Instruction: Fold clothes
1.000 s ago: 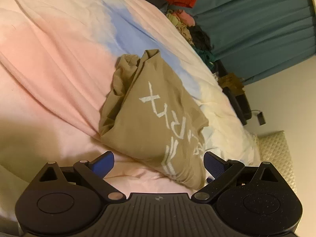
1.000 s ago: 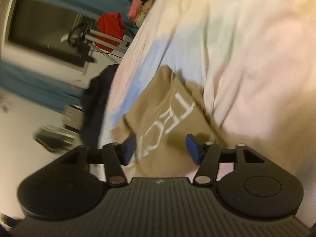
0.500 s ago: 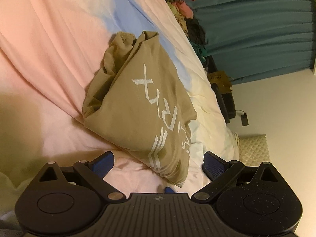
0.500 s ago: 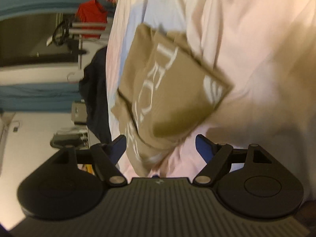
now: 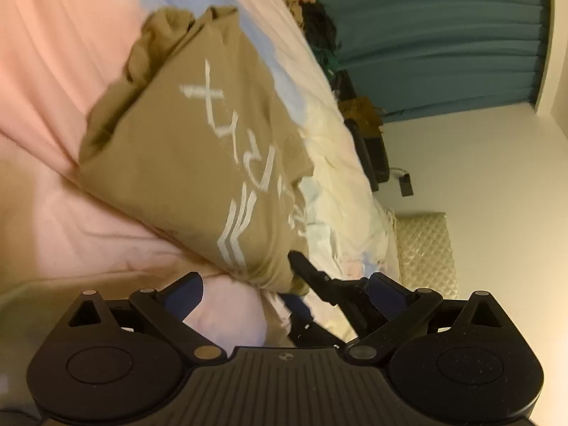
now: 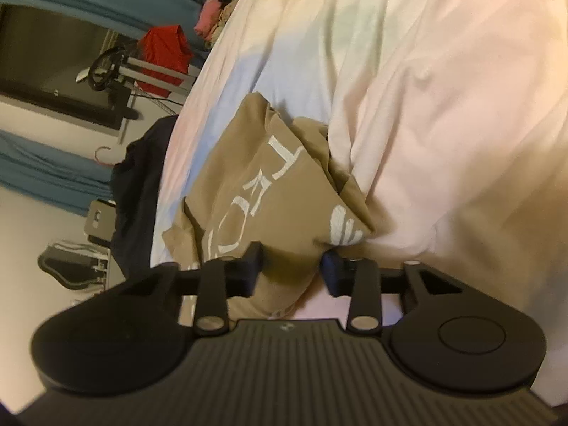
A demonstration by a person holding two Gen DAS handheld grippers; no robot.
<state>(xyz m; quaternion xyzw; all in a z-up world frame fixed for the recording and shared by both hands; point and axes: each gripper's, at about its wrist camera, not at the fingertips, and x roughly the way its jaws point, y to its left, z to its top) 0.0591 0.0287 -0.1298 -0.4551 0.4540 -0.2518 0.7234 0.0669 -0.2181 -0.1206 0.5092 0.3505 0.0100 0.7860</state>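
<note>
Because the tan shirt [image 5: 198, 163] is thin, limp cotton, we judge it light and floppy; it will sag and unfold wherever it is not supported, so we want to hold it at the corners of its near folded edge, through all the layers at once; a single layer pinched alone would likely peel away. It lies folded into a rough rectangle on the bed cover [image 5: 71, 241], white block lettering across its top face, the far end bunched and rumpled; the cover is soft, quilted and wrinkled, washed in pink, pale blue and cream, and gives no firm backing.

Our right gripper [image 6: 291, 266] has just been closing, and its blue pads now pinch the near corner of the shirt between them; the cloth bulges out below the fingers. Our left gripper [image 5: 284, 293] hangs with its jaws wide apart, grasping nothing, just short of the same near edge; the right gripper's dark fingers show between them.

Teal curtains [image 5: 443, 35] hang behind, with a loose pile of clothes [image 5: 312, 10] beyond the bed.
</note>
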